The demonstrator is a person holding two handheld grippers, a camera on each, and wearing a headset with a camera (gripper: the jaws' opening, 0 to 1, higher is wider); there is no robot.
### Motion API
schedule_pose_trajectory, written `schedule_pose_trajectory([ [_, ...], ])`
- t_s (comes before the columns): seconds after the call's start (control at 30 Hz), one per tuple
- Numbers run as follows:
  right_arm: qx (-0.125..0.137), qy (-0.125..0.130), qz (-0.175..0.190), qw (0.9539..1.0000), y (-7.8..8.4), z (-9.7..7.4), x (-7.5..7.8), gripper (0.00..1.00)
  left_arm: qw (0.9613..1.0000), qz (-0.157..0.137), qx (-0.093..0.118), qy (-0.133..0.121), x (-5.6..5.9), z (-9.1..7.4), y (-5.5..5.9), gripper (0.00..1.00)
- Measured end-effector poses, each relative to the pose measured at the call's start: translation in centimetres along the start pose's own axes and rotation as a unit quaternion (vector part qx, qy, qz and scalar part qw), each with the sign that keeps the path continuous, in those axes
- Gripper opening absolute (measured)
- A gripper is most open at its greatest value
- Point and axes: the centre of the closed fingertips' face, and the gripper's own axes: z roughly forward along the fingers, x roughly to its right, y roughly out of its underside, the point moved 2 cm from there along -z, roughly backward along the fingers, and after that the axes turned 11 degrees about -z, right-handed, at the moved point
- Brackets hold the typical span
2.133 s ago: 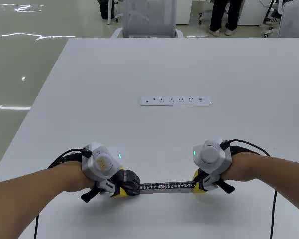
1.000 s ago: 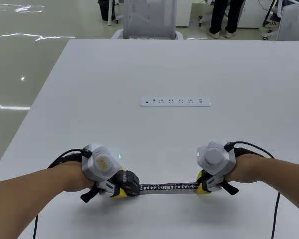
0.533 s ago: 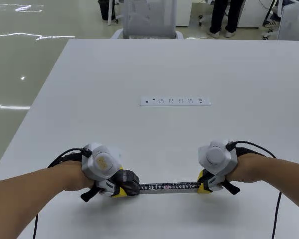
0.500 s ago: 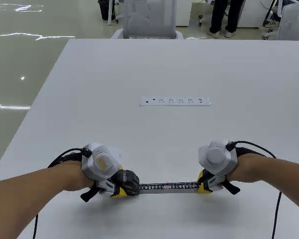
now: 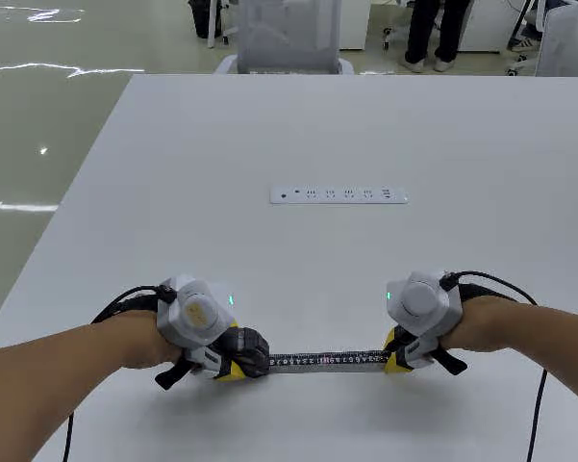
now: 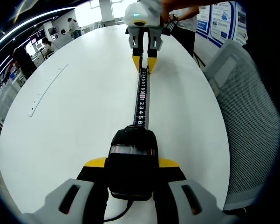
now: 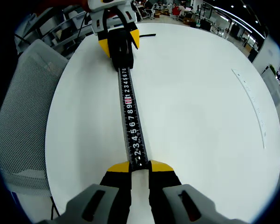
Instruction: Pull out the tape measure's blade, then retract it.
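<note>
left gripper clamped on tape measure case, 7 o'clock on table; right gripper pinching blade tip, 5 o'clock; blade flat between them; power strip toward 12.

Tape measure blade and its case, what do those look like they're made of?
Blade: probably thin painted metal. It is a flat white strip with printed black numerals and one red mark, and it holds a straight line. Case: looks like black moulded plastic, maybe rubber-coated. It is mostly matte, with a glossier, clear-looking band near its front.
</note>
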Motion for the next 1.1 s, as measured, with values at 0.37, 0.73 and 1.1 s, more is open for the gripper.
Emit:
schedule_pose_trajectory([
  [0.37, -0.001, 0.000, 0.003, 1.0000, 0.4, -0.2, 0.0, 0.12, 1.0000, -0.001, 0.001, -0.001, 0.0, 0.0, 0.0, 0.33],
  [0.73, -0.002, 0.003, 0.008, 1.0000, 0.9, -0.5, -0.1, 0.12, 1.0000, -0.001, 0.001, -0.001, 0.1, 0.0, 0.0, 0.33],
  [1.1, -0.004, 0.003, 0.007, 1.0000, 1.3, -0.6, -0.1, 0.12, 1.0000, -0.001, 0.001, -0.002, 0.1, 0.0, 0.1, 0.33],
])
